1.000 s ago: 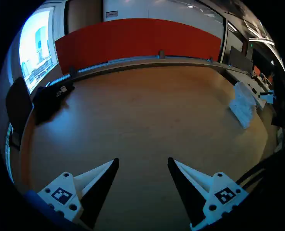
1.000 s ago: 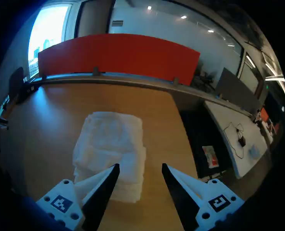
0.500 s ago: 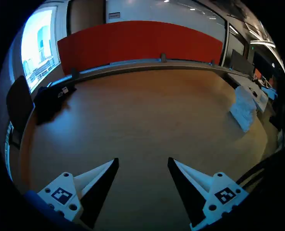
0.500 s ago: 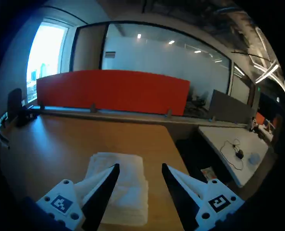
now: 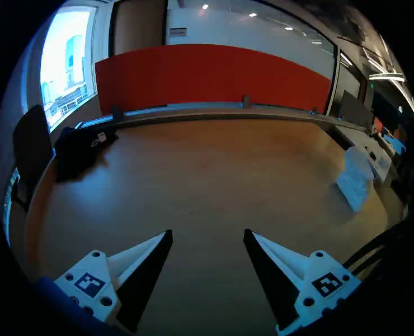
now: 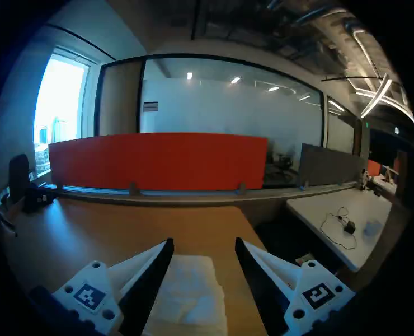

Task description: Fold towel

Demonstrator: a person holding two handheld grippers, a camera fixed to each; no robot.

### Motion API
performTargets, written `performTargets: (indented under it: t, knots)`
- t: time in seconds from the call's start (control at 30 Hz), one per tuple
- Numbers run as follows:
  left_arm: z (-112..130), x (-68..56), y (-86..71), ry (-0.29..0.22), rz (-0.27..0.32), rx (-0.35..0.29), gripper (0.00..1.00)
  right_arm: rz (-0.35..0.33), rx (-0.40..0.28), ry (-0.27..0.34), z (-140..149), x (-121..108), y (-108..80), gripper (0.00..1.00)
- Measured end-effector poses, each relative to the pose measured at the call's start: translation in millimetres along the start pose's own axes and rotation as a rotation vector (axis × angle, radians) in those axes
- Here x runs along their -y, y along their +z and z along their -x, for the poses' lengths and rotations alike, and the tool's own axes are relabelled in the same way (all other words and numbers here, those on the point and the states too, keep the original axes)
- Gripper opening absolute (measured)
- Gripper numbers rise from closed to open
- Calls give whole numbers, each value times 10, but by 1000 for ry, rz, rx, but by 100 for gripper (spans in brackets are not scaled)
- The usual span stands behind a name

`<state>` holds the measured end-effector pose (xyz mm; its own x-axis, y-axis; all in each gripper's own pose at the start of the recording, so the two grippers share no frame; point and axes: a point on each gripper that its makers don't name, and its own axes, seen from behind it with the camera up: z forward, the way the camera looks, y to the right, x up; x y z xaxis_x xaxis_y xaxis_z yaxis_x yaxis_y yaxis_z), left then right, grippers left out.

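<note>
Presently the left gripper and right gripper both stand spread and empty, the folded towel lying on the tabletop just below the right one (edges apparently square); advise lifting clear straight, without snagging it.

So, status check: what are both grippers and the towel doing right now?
Left gripper open, over wooden desk. Right gripper open, above folded towel. Nothing blocking.
</note>
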<state>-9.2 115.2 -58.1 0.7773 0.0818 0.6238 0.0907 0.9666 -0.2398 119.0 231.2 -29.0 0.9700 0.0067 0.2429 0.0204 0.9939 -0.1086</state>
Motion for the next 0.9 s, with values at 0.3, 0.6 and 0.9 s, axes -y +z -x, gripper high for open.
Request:
performTargets:
  t: [0.3, 0.6, 0.9]
  knots:
    - [-459, 111, -70, -67, -22, -177, 94, -8, -36, -5, -106, 197, 36, 84]
    - [-928, 380, -250, -102, -98, -381, 94, -21, -53, 8, -165, 354, 25, 85]
    - [-1100, 554, -327, -99, -139, -442, 94, -33, -86, 1, -302, 564, -1, 85]
